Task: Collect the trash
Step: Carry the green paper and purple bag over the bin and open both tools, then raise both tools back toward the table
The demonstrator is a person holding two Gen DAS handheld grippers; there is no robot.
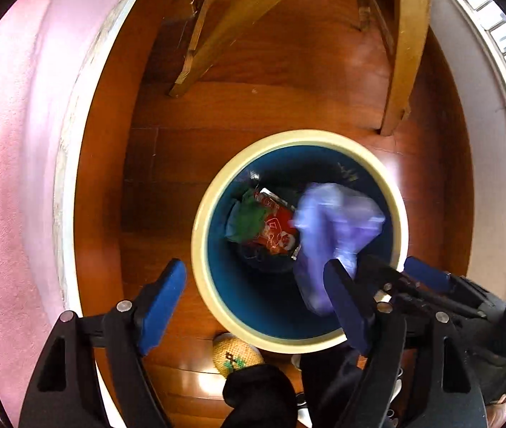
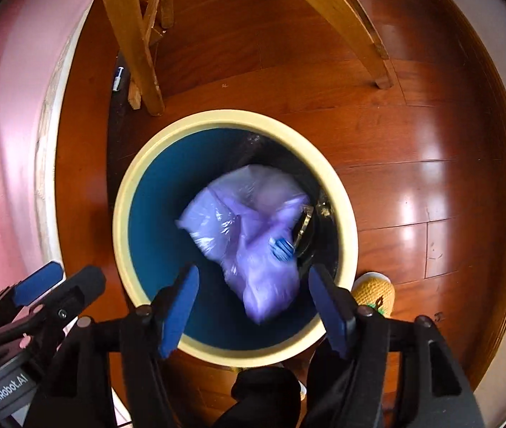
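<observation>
A round bin with a cream rim (image 1: pixel 199 221) and a blue inside stands on the wooden floor; it also shows in the right wrist view (image 2: pixel 124 196). A crumpled purple plastic bag (image 1: pixel 331 228), blurred, is inside the bin's mouth, loose and held by no gripper (image 2: pixel 249 228). A red wrapper (image 1: pixel 274 230) and green trash (image 1: pixel 247 217) lie at the bottom. My left gripper (image 1: pixel 256 303) is open above the bin's near rim. My right gripper (image 2: pixel 253 306) is open above the bin, the bag below its fingers. The right gripper's fingers (image 1: pixel 428 271) show in the left wrist view.
Wooden chair legs (image 1: pixel 401 50) stand on the floor beyond the bin (image 2: pixel 135 42). A pink wall with a white baseboard (image 1: pixel 71 164) runs along the left. A yellow knitted slipper (image 2: pixel 374 294) is by the bin's near side (image 1: pixel 237 355). A small pen-like object (image 2: pixel 118 78) lies by a chair leg.
</observation>
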